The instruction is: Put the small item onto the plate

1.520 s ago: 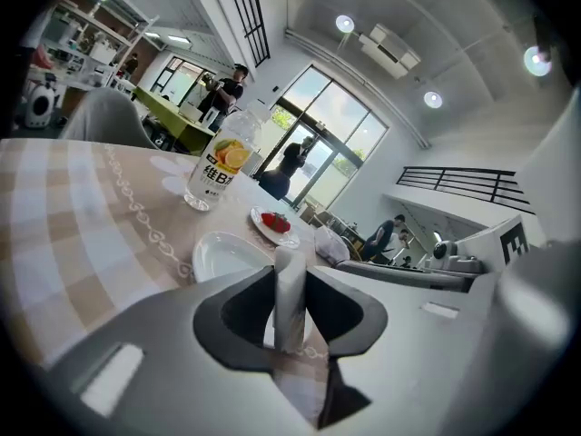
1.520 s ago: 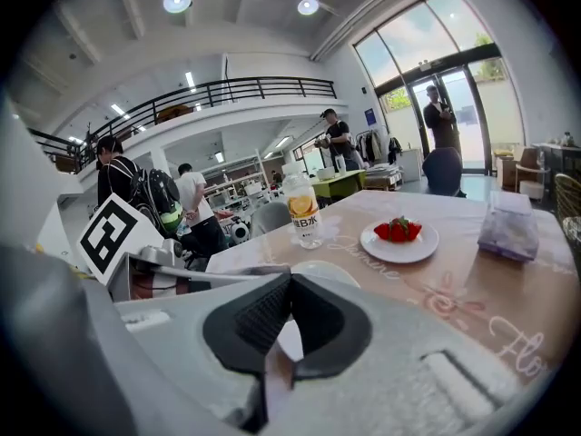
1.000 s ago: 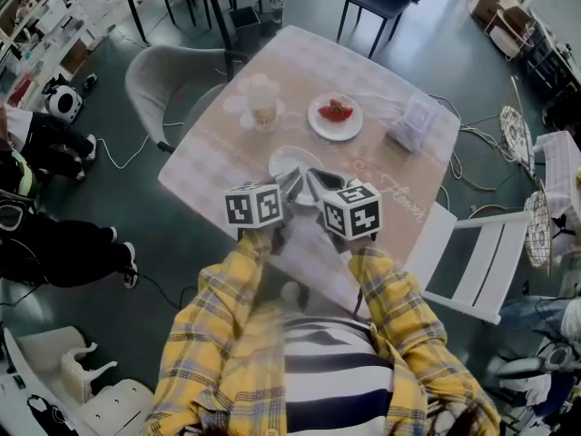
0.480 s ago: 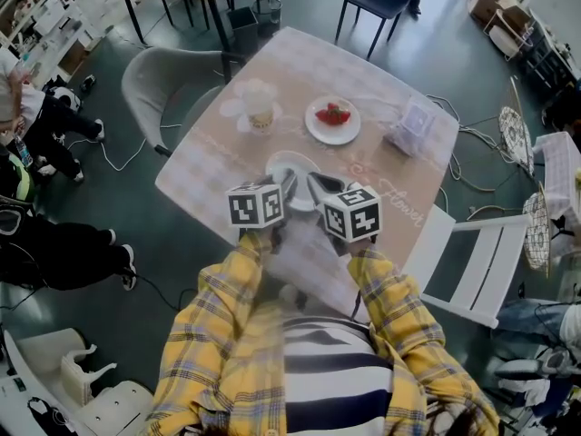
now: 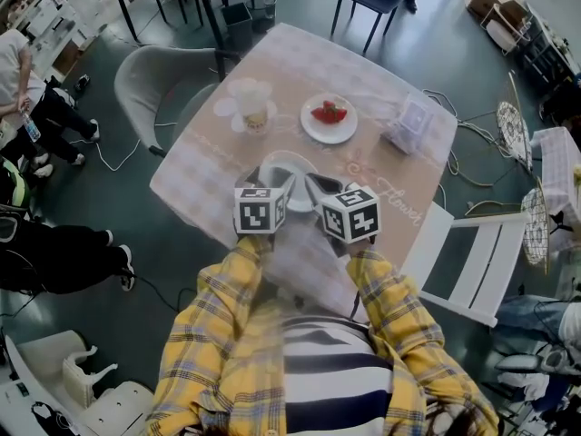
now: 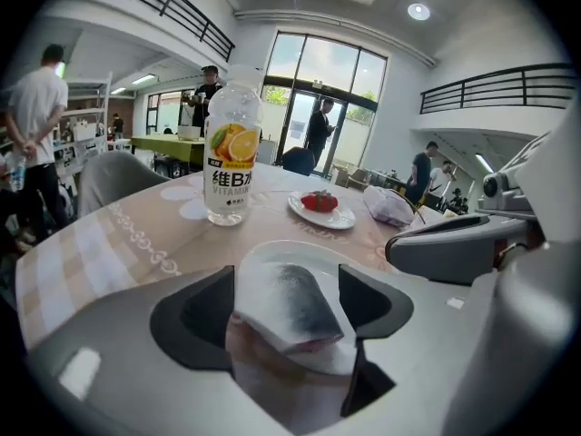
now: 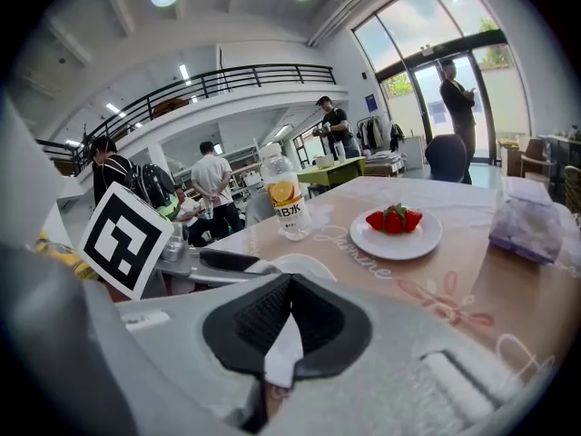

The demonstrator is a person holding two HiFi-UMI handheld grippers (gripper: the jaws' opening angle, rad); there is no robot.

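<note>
The left hand-held gripper (image 6: 289, 275) is standing with its jaws wide apart, having just been opening, and the small item (image 6: 292, 312), a pale grey-white wedge, is sitting between the pads without either one pressing on it. The wedge is lying over the empty white plate (image 6: 313, 246), apparently resting on it. Its near end is disappearing behind the gripper's own body, so contact there is hard to confirm.

The right hand-held gripper (image 7: 289, 284) is keeping its jaws together. A white sliver is showing in the narrow gap behind the tips, and I cannot tell what it is. This gripper is hanging just beside the left one and is blocking the right part of the left gripper view.

Further back on the desk (image 6: 136, 243), a clear drink bottle (image 6: 231, 148) with an orange on its label is standing upright. Beside it, a second plate (image 6: 322, 212) is carrying strawberries (image 6: 318, 200), and a soft tissue pack (image 6: 388, 205) is lying beyond that. All three are sitting well apart from the empty plate.

In the head view, the two marker cubes are covering both pairs of jaws and the wedge. A grey chair (image 5: 150, 80) is standing at the desk's far left and a white chair (image 5: 472, 262) at its right. People are standing in the background.
</note>
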